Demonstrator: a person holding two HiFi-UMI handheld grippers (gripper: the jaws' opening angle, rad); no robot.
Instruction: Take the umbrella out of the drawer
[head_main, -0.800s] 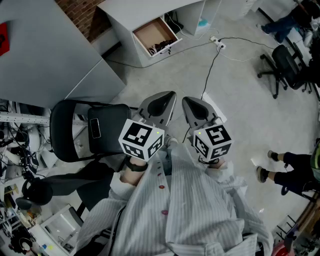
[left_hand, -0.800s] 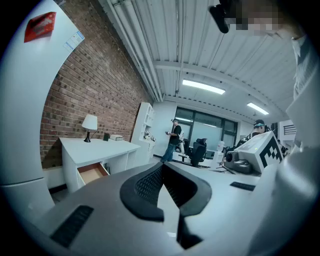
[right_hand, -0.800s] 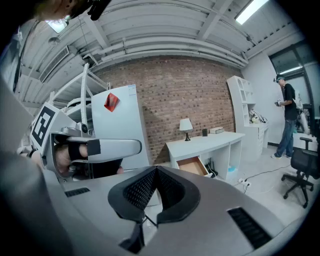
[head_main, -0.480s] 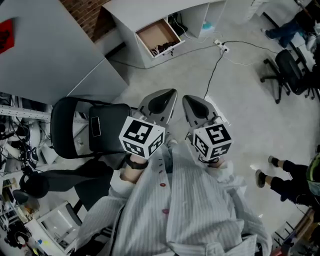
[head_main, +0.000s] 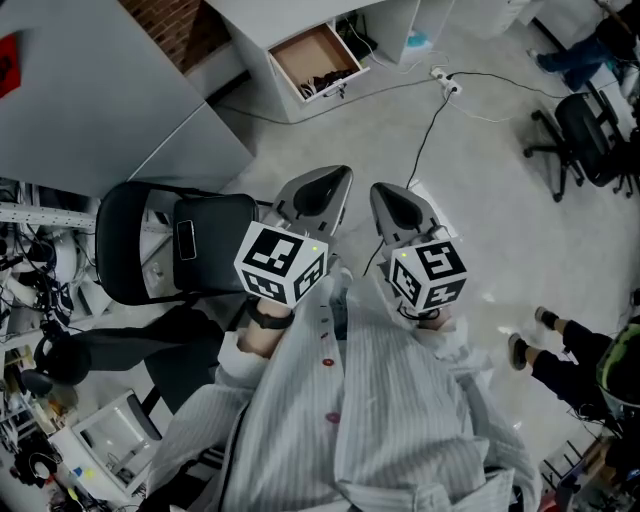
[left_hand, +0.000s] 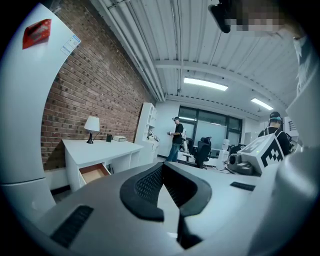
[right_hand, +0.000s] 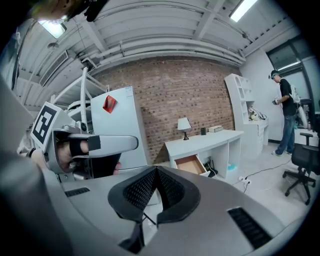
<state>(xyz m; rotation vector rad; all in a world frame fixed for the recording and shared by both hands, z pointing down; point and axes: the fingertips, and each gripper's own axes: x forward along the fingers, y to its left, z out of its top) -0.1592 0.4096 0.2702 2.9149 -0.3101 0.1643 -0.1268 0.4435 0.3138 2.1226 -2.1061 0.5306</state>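
Umbrella (head_main: 326, 84): dark shape at the front end of the pulled-out drawer (head_main: 308, 55), too small to make out further.
Drawer: open, wood-lined, under one end of the white desk (head_main: 262, 22).
Table lamp (left_hand: 91, 126): on the desktop, at the edge against the brick wall (left_hand: 95, 85).
My left tongs (head_main: 325, 193): pressed together, nothing between them, well apart from the drawer.
My right tongs (head_main: 396, 207): pressed together, empty, just beside the left pair.
Black chair (head_main: 165, 250): on the floor, near my left tongs.

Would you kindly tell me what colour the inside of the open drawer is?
Light brown, like bare wood; the drawer shows best in the head view.
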